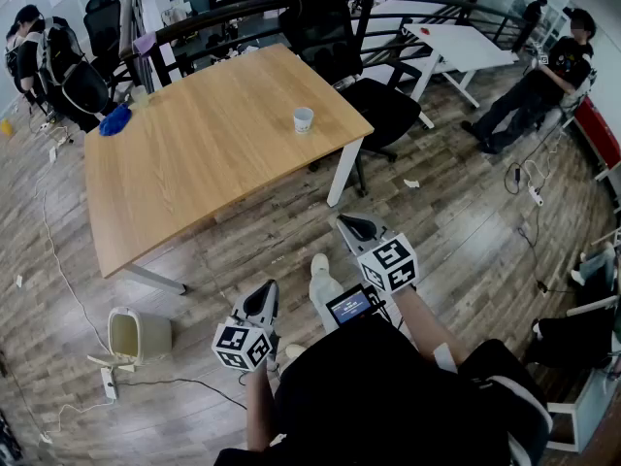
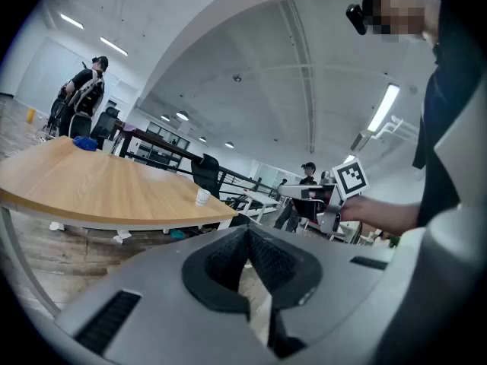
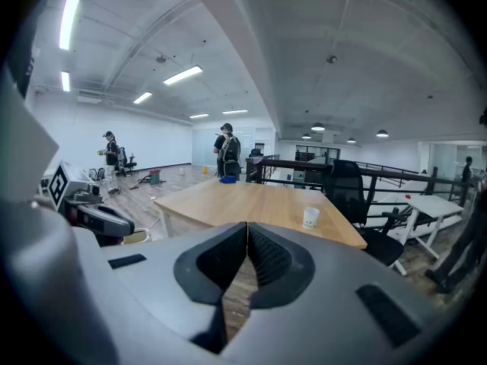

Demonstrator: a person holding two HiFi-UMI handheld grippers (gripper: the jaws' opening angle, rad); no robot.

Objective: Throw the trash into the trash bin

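Note:
A white paper cup point(image 1: 304, 119) stands upright on the wooden table point(image 1: 194, 163) near its right end; it also shows in the left gripper view point(image 2: 202, 197) and the right gripper view point(image 3: 310, 217). A cream trash bin point(image 1: 136, 336) stands on the floor at the lower left, below the table's near corner. My left gripper point(image 1: 264, 299) is shut and holds nothing, low in front of me. My right gripper point(image 1: 355, 226) is also shut and empty, pointing toward the table's right leg. Both are well short of the cup.
A black office chair point(image 1: 374, 105) stands right behind the cup's end of the table. A blue object point(image 1: 114, 119) lies on the table's far left. A white scrap point(image 1: 411, 183) lies on the floor. People stand at the far left and right. Cables point(image 1: 58, 260) run across the floor.

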